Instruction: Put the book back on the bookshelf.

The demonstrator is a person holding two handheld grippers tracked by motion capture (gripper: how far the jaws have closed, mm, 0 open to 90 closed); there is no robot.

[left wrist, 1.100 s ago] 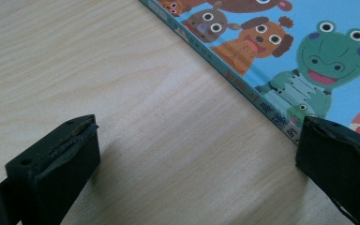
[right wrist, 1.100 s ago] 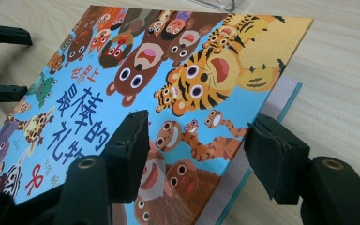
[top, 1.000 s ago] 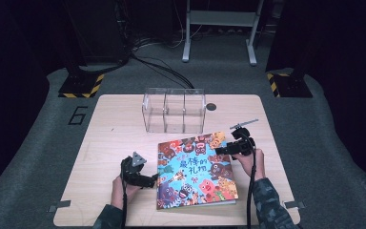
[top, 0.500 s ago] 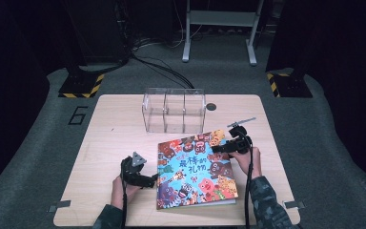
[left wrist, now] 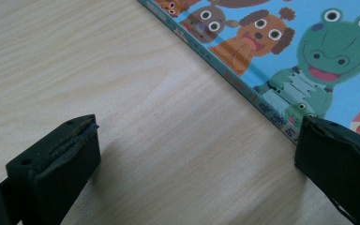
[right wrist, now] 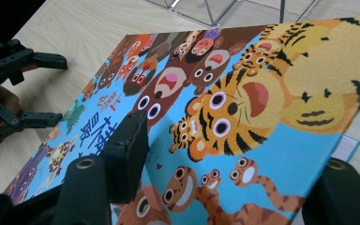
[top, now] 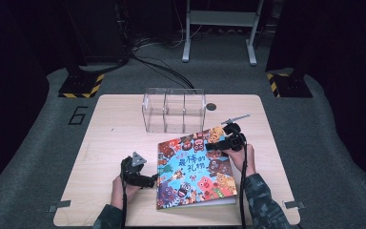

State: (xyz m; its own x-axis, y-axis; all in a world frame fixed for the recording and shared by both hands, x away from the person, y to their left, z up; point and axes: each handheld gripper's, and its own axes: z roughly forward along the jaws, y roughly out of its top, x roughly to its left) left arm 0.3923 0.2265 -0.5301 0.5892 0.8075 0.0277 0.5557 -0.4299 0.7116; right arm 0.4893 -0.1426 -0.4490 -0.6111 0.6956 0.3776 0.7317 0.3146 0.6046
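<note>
I am working two hand-held grippers over a pale wooden table (top: 109, 143). Nearest me, a picture book (top: 194, 168) lies at the table's near centre, its cover crowded with cartoon animals on blue.

My left gripper (top: 148, 181) sits just left of the book's near left edge. In the left gripper view its jaws stand wide apart with bare wood between them; one jaw rests on the table, the other sits at the book's edge (left wrist: 272, 117). They grip nothing.

A little farther and to the right, my right gripper (top: 213, 144) is at the book's far right corner. In the right gripper view the cover (right wrist: 243, 112) is tilted up off the table, with one jaw lying on top of it and the other below its edge. I cannot tell whether the pads actually press on it.

Beyond the book, near the table's far edge, stands a clear box (top: 173, 110) with three compartments. Just right of it is a small dark round spot (top: 211, 106) in the tabletop.
</note>
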